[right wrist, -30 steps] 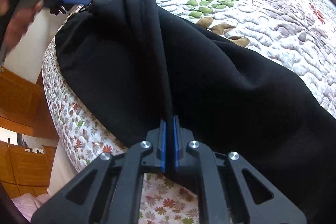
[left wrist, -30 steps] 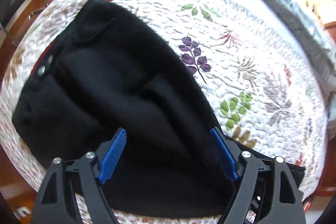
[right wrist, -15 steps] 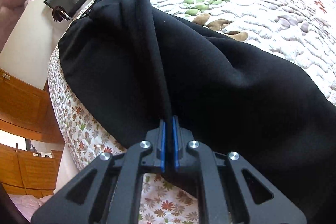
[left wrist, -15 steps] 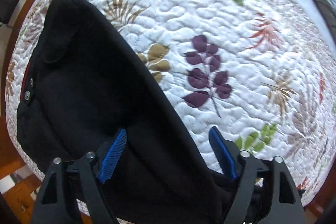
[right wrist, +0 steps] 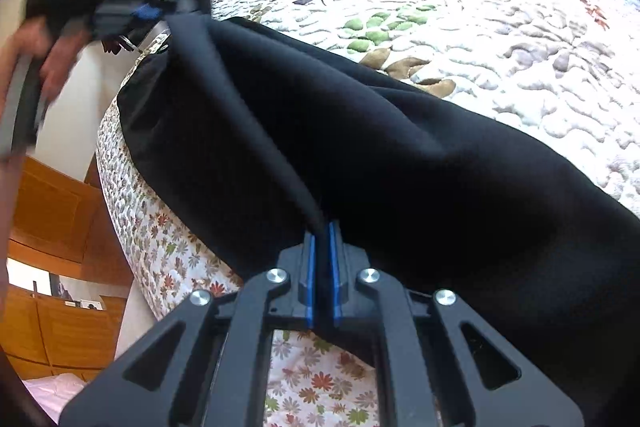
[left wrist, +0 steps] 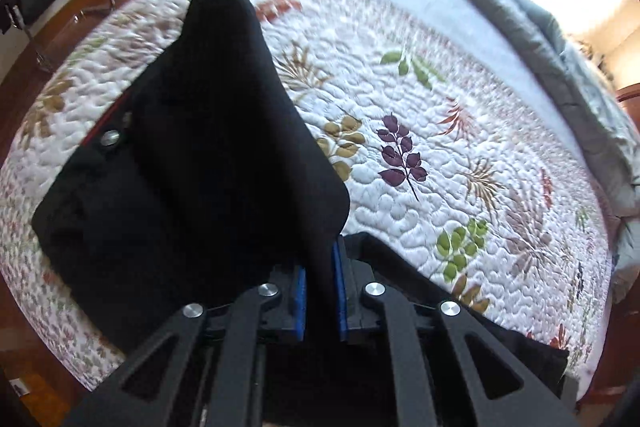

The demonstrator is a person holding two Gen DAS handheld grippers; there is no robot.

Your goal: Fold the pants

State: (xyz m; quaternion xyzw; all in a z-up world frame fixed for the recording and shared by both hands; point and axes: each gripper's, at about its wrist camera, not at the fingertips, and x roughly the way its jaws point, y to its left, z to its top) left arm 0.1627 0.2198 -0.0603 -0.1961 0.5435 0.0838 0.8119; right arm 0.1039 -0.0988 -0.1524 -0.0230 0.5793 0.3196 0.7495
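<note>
Black pants [left wrist: 192, 163] lie on the bed [left wrist: 440, 99], along the edge of its white quilt with the leaf print, and you hold them at two places. Your left gripper [left wrist: 319, 291] has its blue-padded jaws pressed onto a raised fold of the cloth, so the fabric rises in a peak above the quilt; a metal button [left wrist: 109, 137] shows at the waistband, on the side of the peak away from the bed's middle. Your right gripper [right wrist: 321, 279] has its jaws pinching a thin rolled edge of the pants [right wrist: 360, 155] close to the bed's edge, where the quilt hangs down in a small flower print. From the right wrist view, your left hand [right wrist: 48, 47] and its gripper are blurred at the far end of the pants, lifting the cloth there. A grey blanket [left wrist: 560, 39] lies along the bed's far side.
</note>
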